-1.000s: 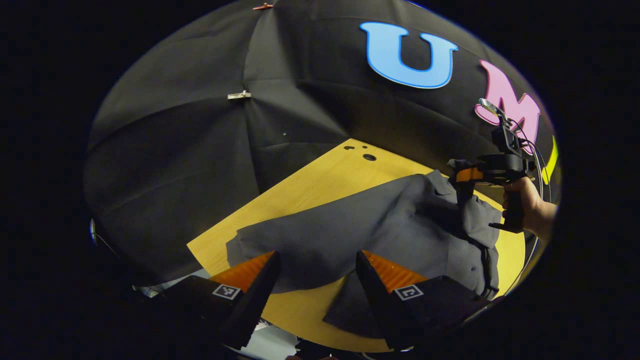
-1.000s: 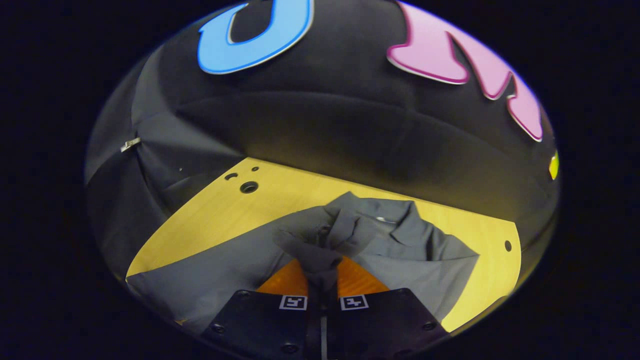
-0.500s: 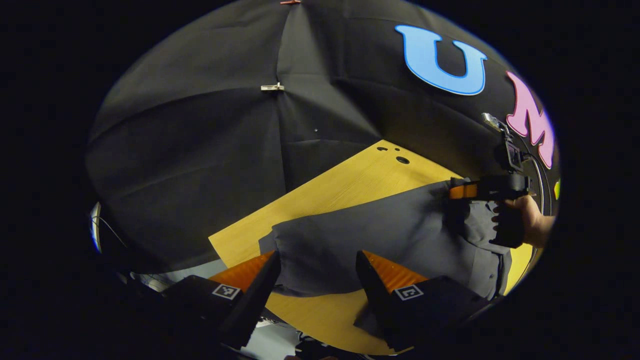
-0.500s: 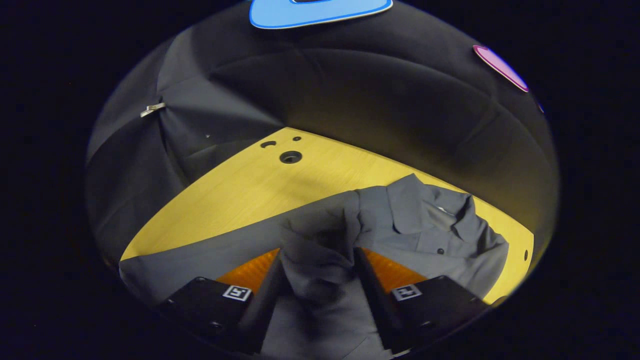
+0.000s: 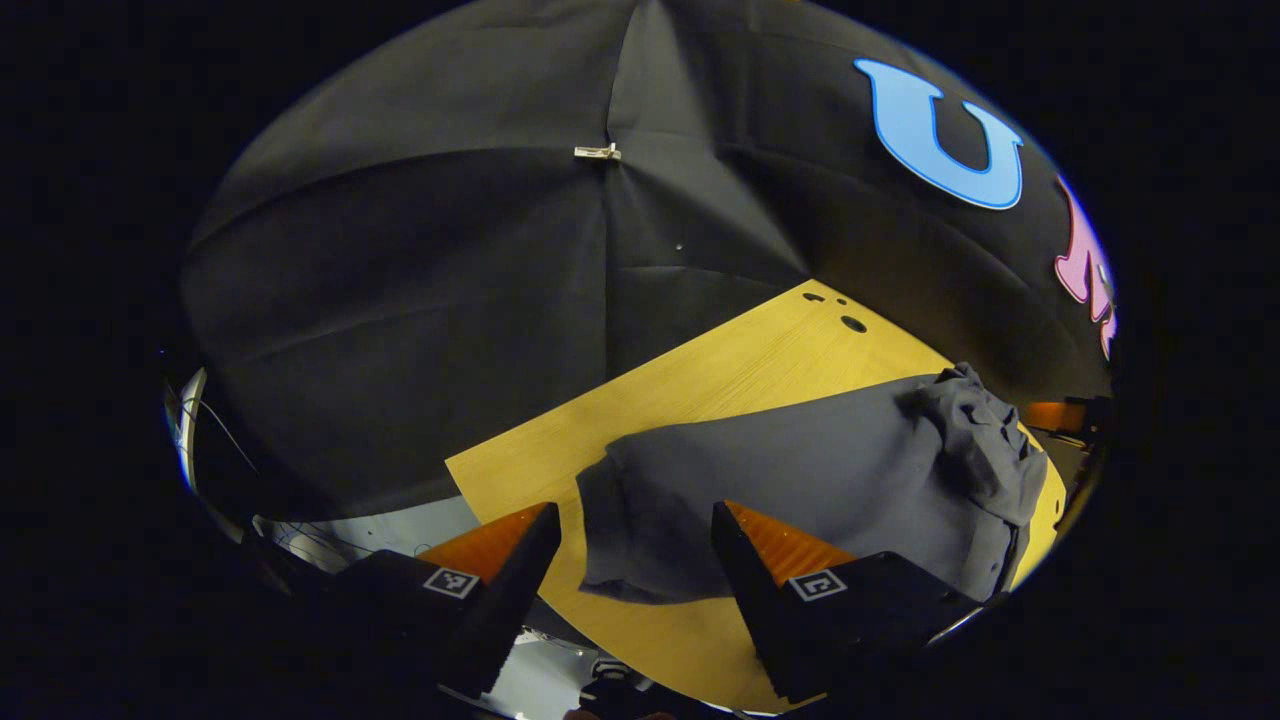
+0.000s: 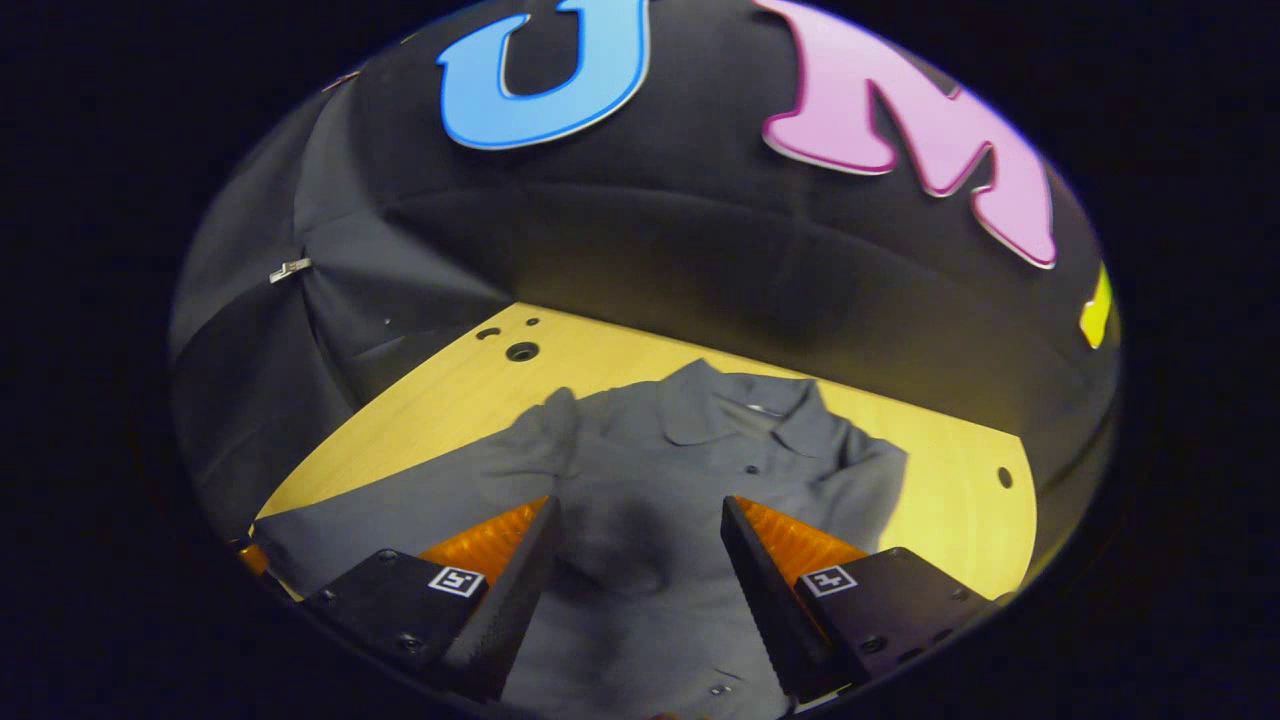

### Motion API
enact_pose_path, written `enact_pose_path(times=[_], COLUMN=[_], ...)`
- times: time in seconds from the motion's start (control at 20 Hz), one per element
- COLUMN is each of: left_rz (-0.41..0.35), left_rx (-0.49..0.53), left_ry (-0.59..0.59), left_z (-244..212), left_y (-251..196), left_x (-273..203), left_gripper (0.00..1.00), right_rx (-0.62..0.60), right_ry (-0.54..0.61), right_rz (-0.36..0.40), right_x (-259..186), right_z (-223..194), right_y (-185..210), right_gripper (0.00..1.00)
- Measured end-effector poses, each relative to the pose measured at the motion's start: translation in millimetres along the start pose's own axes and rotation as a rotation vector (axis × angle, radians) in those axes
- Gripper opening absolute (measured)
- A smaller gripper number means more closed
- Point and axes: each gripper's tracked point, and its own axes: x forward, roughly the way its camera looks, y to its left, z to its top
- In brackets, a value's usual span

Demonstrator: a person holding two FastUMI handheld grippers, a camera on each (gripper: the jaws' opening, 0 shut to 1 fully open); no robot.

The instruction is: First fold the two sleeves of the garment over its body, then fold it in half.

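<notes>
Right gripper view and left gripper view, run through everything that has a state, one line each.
Grey shirt: lying on the wooden table, collar away from the right gripper, buttoned front up, not yet folded in half.
Sleeve: bunched in a heap on the shirt's body.
Left gripper: jaws open, holding nothing.
Right gripper: jaws open above the shirt, gripping no cloth.

No readable text or labels — only unreadable square markers.

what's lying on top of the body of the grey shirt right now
A bunched grey sleeve lies on the grey button-up shirt, spread over the yellow wooden table. Whatever is beneath the cloth is hidden.
</notes>
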Motion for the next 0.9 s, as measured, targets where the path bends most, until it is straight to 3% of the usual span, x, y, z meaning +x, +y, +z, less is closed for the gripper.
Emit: enact_pose_path(times=[0.45, 0.55, 0.6, 0.7, 0.8, 0.9], left_rz=[-0.013, -0.018, -0.025, -0.048, -0.079, -0.100], left_rx=[0.060, 0.105, 0.135, 0.204, 0.237, 0.254], left_ry=[0.093, 0.079, 0.090, 0.092, 0.096, 0.101], left_z=[-16.4, -12.4, -13.5, -14.6, -13.3, -15.6], left_y=[-7.7, -6.3, -8.1, -19.6, -38.0, -46.8], left_x=[66.4, 68.4, 71.7, 76.2, 79.7, 79.5], left_gripper=[0.96, 0.98, 0.93, 0.98, 0.90, 0.64], right_rx=[0.063, 0.083, 0.098, 0.131, 0.173, 0.216], right_ry=[-0.076, -0.079, -0.077, -0.060, -0.044, -0.043], right_rz=[-0.229, -0.272, -0.285, -0.310, -0.329, -0.344], right_x=[-142.3, -170.1, -182.1, -201.2, -215.1, -220.9], right_z=[-24.0, -38.3, -47.7, -67.7, -84.0, -92.7], right_y=[-103.6, -117.7, -121.8, -129.3, -136.9, -146.7], right_gripper=[0.98, 0.98, 0.98, 0.98, 0.98, 0.98])
